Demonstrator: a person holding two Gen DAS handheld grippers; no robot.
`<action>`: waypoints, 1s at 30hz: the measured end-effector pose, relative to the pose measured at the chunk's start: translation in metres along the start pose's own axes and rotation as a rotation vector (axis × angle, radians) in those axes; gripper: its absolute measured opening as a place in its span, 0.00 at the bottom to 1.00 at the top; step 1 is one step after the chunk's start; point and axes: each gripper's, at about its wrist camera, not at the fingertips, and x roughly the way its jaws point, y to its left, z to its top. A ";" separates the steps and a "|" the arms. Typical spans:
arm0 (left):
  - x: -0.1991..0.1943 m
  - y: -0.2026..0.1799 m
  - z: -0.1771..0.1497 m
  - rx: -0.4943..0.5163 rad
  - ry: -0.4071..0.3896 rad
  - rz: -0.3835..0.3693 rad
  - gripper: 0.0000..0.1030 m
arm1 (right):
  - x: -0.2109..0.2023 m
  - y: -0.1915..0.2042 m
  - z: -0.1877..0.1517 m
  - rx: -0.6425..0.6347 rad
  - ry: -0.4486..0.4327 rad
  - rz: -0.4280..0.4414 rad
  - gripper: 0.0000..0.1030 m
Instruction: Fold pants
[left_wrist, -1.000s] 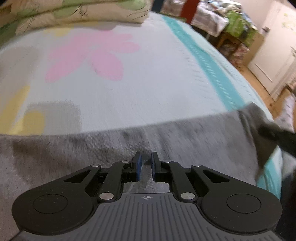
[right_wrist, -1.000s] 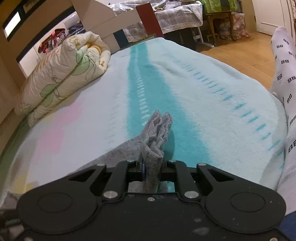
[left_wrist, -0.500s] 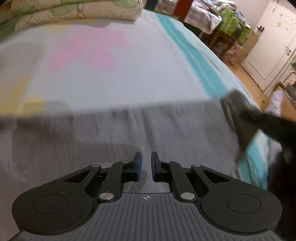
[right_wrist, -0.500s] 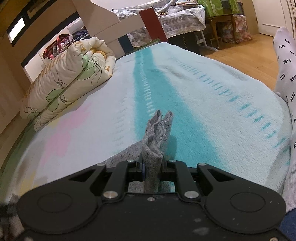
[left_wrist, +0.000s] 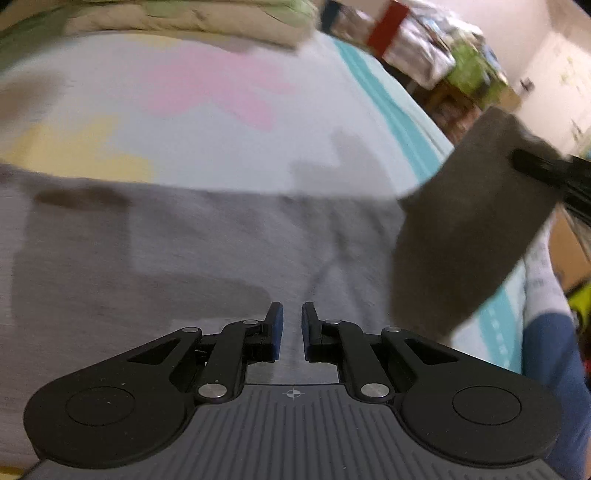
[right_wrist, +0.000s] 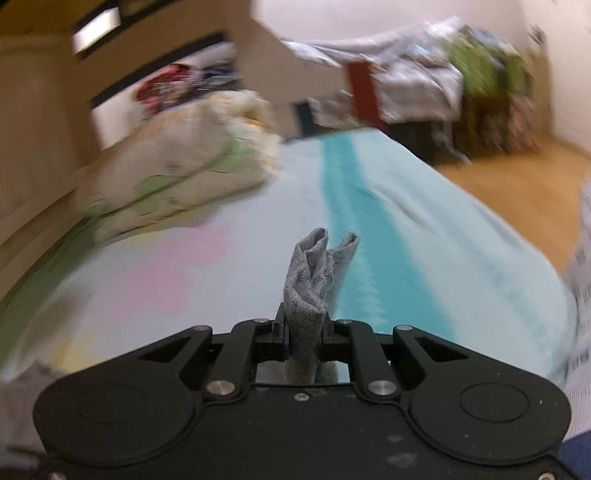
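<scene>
Grey pants (left_wrist: 184, 258) lie spread across the bed in the left wrist view. My left gripper (left_wrist: 292, 321) hovers low over them, its blue pads almost together with nothing visible between them. At the right, one end of the pants (left_wrist: 469, 229) hangs lifted as a dark flap, pinched by my right gripper (left_wrist: 524, 162). In the right wrist view my right gripper (right_wrist: 304, 325) is shut on that bunched grey cloth (right_wrist: 314, 273), which sticks up past the fingertips above the bed.
The bedsheet (left_wrist: 229, 140) is pale with a pink flower, yellow patches and a teal stripe (right_wrist: 354, 229). A folded floral quilt (right_wrist: 184, 177) lies at the far end. A person's patterned leg (left_wrist: 543, 288) stands at the right bed edge. Beyond are a wooden floor (right_wrist: 517, 184) and cluttered furniture.
My right gripper has risen with the pants' end, which now hangs well above the bed as a larger flap. My left gripper has slid across the pants, its jaws unchanged.
</scene>
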 end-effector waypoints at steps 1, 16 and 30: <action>-0.006 0.010 0.004 -0.018 -0.014 0.008 0.11 | -0.006 0.019 0.002 -0.028 -0.009 0.029 0.13; -0.090 0.153 -0.015 -0.270 -0.131 0.248 0.11 | 0.029 0.293 -0.162 -0.443 0.184 0.254 0.19; -0.066 0.129 0.000 -0.233 -0.127 0.081 0.11 | -0.029 0.216 -0.132 -0.358 0.139 0.342 0.38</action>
